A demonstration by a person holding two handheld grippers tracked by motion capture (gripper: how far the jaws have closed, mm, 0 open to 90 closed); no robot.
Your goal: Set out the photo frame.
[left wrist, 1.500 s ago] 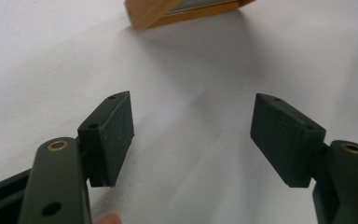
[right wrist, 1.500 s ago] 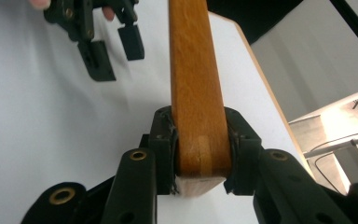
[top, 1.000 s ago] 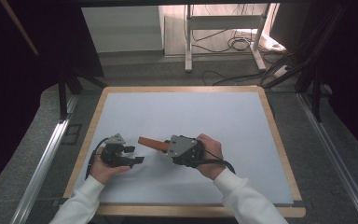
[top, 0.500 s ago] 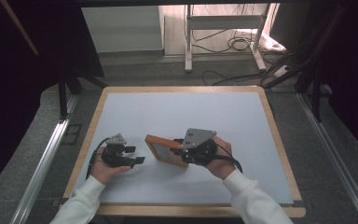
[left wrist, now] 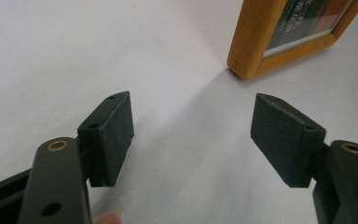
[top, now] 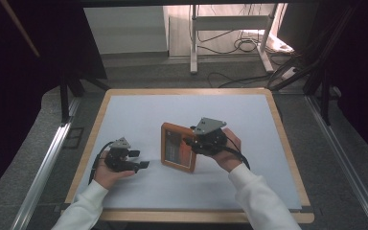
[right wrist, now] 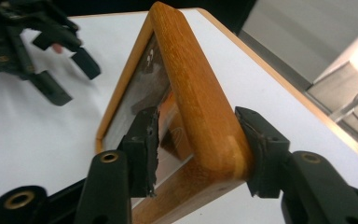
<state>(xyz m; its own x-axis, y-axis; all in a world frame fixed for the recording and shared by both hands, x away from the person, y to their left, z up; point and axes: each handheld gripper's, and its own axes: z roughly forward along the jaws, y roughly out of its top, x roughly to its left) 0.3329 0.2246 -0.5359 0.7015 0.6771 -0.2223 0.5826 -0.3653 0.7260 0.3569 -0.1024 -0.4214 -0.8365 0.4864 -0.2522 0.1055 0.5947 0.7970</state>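
Rectangular orange-brown wooden picture frame with glazed front (right wrist: 200, 100), rigid, light, glass fragile, best taken by its wooden edge: corner between the right gripper (right wrist: 198, 149) jaws, just opening, one pad off; left gripper (left wrist: 193, 135) spread, frame beyond.

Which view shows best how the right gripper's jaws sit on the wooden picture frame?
The right gripper view: the right gripper straddles a corner of the wooden picture frame. The high view shows the whole frame lying on the table, its grip hidden. The left gripper view catches another corner.
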